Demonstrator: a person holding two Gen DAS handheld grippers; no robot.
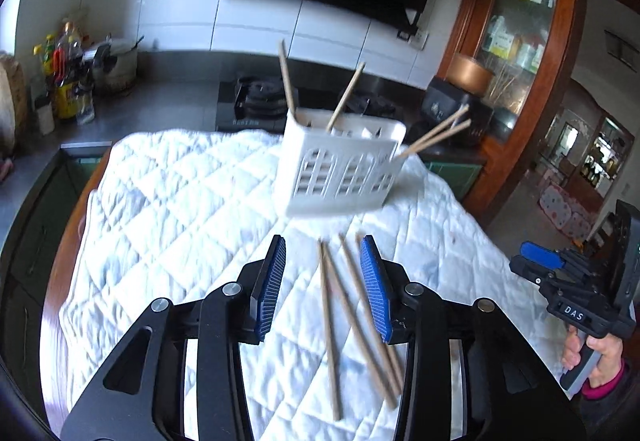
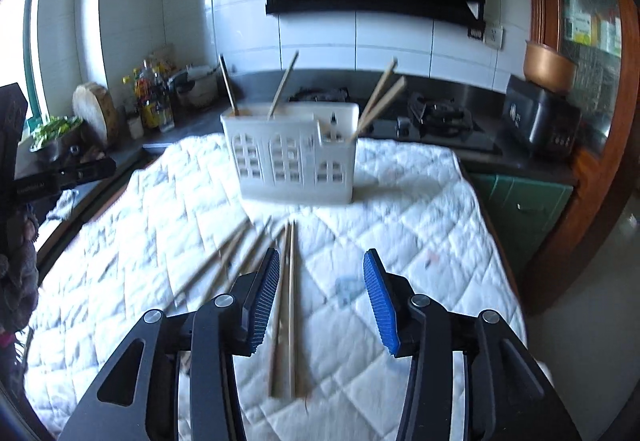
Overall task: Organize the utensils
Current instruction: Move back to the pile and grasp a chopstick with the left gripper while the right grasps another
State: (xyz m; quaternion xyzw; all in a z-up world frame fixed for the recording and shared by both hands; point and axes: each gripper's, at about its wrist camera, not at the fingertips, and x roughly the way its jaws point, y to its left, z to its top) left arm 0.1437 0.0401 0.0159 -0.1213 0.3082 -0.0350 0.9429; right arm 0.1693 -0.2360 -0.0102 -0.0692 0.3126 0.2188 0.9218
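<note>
On the near half of the quilted white cloth (image 2: 420,201), loose chopsticks (image 2: 286,305) lie fanned out in front of the white slotted utensil holder (image 2: 296,157), which stands at the far middle with four chopsticks already leaning in it. Take one pair at a time: centre your right gripper (image 2: 322,301) over the two parallel sticks beside its left pad, lower until both pads straddle them, then close near mid-length. Both grippers tilt forward and down, jaws spread and empty; your left gripper (image 1: 326,289) hovers over the other sticks.
</note>
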